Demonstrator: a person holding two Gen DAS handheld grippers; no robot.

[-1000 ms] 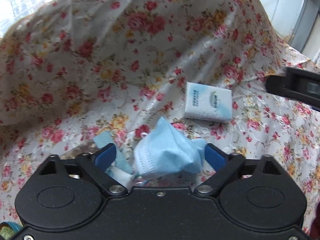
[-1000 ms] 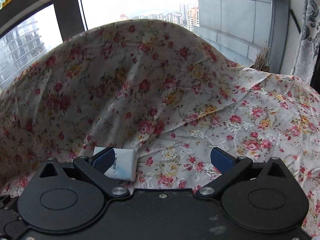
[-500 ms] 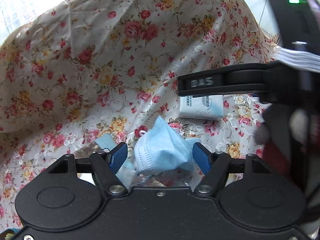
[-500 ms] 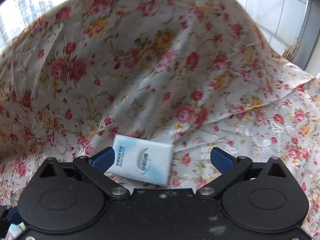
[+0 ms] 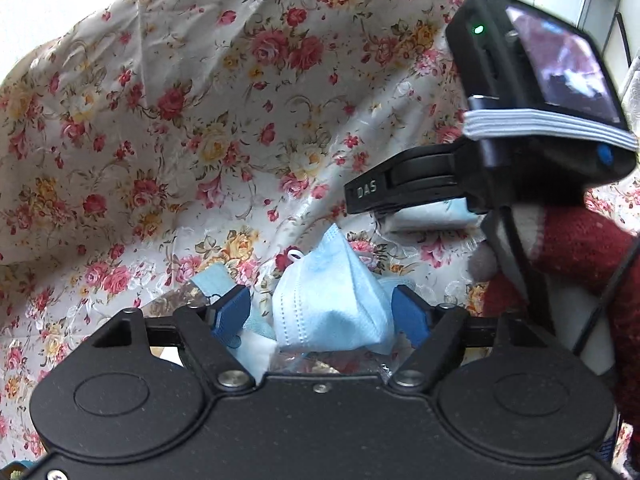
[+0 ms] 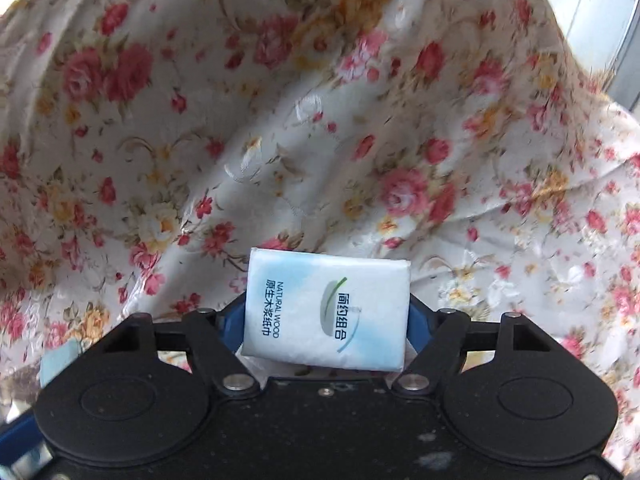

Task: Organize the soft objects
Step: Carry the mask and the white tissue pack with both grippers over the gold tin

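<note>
A crumpled light blue face mask (image 5: 334, 304) lies on the floral cloth between the fingers of my left gripper (image 5: 322, 314); the right pad touches it, the left pad stands slightly off. A white and blue tissue pack (image 6: 326, 312) sits between the blue pads of my right gripper (image 6: 326, 320), which have closed on both its sides. In the left wrist view the right gripper (image 5: 408, 192) covers most of the pack (image 5: 428, 220), held by a red-sleeved hand (image 5: 576, 252).
A floral cloth (image 5: 200, 120) covers the surface and rises into a hump behind. Another blue mask piece (image 5: 214, 280) and a clear plastic wrapper (image 5: 332, 362) lie by my left gripper. A window (image 6: 592, 4) is at the back right.
My right gripper has moved left and forward over the tissue pack and closed on it. My left gripper's fingers have narrowed around the mask.
</note>
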